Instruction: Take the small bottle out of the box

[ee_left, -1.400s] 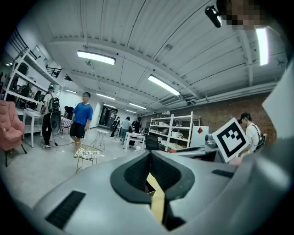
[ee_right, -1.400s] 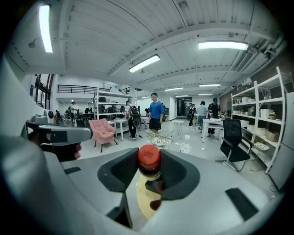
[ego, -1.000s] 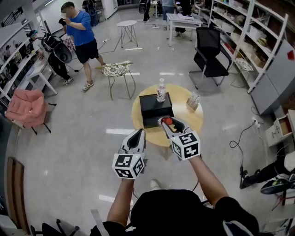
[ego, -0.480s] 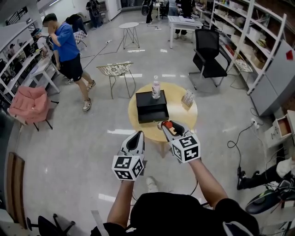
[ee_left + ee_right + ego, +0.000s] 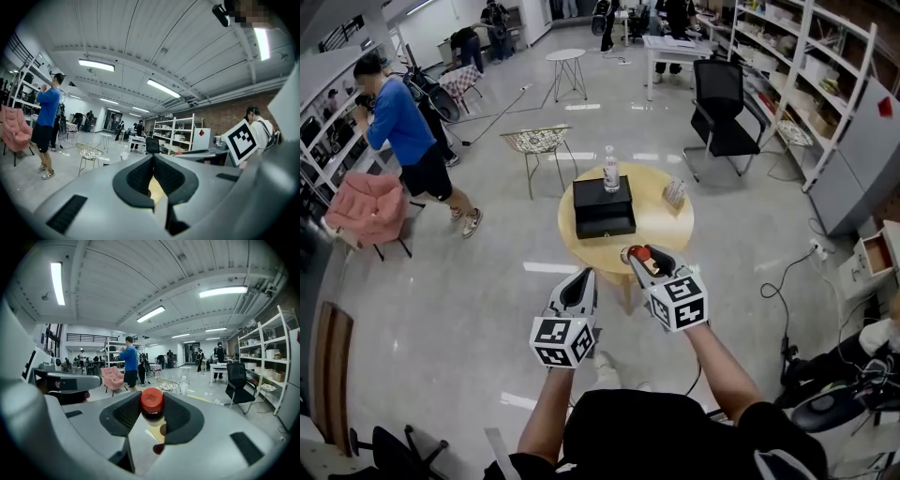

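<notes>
Two tongs: left tongs [image 5: 579, 281], right tongs [image 5: 637, 255]; one small bottle [image 5: 152, 402]; one box [image 5: 602, 208]; one table [image 5: 662, 231].

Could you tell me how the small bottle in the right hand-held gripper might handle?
Likely rigid: the right hand-held gripper clamps the small bottle without visible denting. Gripped near its red cap, it might swing; round, so may roll.

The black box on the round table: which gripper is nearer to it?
Right. The right gripper, shut on the small bottle, is over the table's near edge, short of the box. The left gripper is farther back, short of the table.
</notes>
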`<state>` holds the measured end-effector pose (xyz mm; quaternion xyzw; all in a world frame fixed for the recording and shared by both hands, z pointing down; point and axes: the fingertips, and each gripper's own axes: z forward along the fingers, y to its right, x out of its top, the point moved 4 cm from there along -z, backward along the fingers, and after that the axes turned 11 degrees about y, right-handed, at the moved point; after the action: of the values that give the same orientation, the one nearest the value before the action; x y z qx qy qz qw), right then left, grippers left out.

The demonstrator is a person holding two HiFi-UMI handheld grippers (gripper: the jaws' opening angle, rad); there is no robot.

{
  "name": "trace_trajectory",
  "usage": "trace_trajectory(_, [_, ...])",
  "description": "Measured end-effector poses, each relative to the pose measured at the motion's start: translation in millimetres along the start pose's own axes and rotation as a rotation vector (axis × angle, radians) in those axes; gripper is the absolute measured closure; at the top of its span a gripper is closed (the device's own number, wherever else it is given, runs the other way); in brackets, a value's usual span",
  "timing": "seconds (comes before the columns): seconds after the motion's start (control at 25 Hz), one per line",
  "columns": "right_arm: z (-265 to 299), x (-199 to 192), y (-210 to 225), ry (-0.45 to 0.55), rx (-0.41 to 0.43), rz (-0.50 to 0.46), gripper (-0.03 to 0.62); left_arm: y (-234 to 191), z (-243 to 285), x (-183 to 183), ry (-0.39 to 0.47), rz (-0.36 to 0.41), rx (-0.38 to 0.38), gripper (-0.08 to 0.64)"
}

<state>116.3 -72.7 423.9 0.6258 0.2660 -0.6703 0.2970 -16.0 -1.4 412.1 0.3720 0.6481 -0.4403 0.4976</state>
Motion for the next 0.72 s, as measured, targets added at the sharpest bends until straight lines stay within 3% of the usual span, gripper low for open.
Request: trace_trajectory(0.72, [-63, 1, -8, 0.041, 0.007, -0.017, 0.456, 54, -32, -3, 0.005, 0.045, -0.009, 0.548])
